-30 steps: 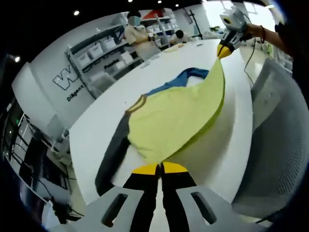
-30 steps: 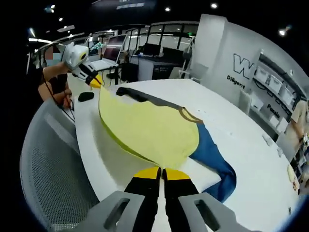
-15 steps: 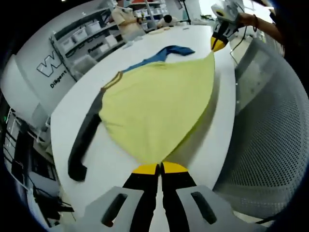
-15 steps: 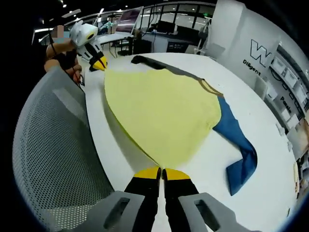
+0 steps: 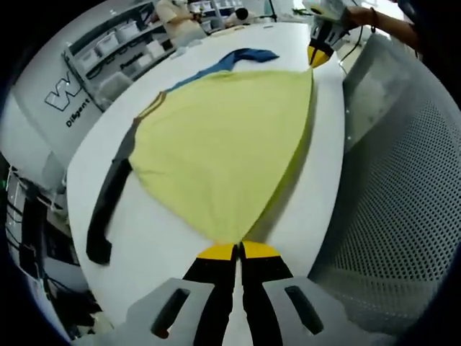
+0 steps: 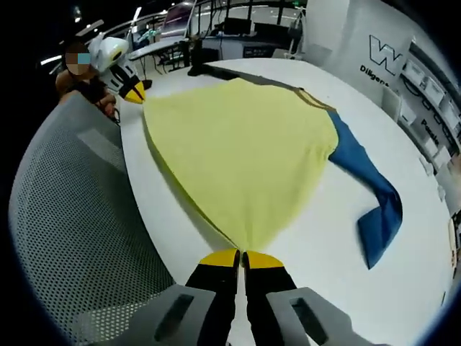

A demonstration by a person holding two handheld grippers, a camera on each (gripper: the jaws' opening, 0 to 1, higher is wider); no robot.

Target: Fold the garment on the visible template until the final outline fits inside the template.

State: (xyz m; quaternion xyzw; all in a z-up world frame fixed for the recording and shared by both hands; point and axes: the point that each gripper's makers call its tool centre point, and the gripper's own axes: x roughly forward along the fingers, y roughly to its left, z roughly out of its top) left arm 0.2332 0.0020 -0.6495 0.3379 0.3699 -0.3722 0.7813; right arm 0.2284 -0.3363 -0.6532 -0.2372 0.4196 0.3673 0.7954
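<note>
Left gripper view, far left: shelving (image 5: pixel 108 61) with bins against a wall bearing dark lettering (image 5: pixel 68 108). Next over, a dark grey sleeve (image 5: pixel 108 209) lying flat on the white table (image 5: pixel 166 245), trailing toward the near left edge. Centre now: the garment (image 5: pixel 223 144), yellow body spread wide across the tabletop, brown-trimmed neckline on its left side, blue sleeve (image 5: pixel 241 58) stretched away toward the far end. Bottom centre, left gripper (image 5: pixel 238 250), yellow tips pressed together and pinching 1 corner of the yellow hem. Up at top right, right gripper (image 5: pixel 318 55), also clamped on the other hem corner, hem stretched taut between the 2. Far right, grey mesh chair back (image 5: pixel 396 202) just beside the table edge.

Right gripper view, left side: the same mesh chair back (image 6: pixel 72 231), and above it the left gripper (image 6: pixel 134 91) nipping the yellow hem corner, a hand behind it. Centre: garment (image 6: pixel 238 151) fanned flat on the table (image 6: pixel 317 252), narrowing down to the right gripper (image 6: pixel 241 258), tips closed tight on the fabric. Grey sleeve (image 6: pixel 216 71) at the far top, blue sleeve (image 6: pixel 371 202) folded over at its cuff on the right. Far right, wall lettering (image 6: pixel 385 61) and shelves.
</note>
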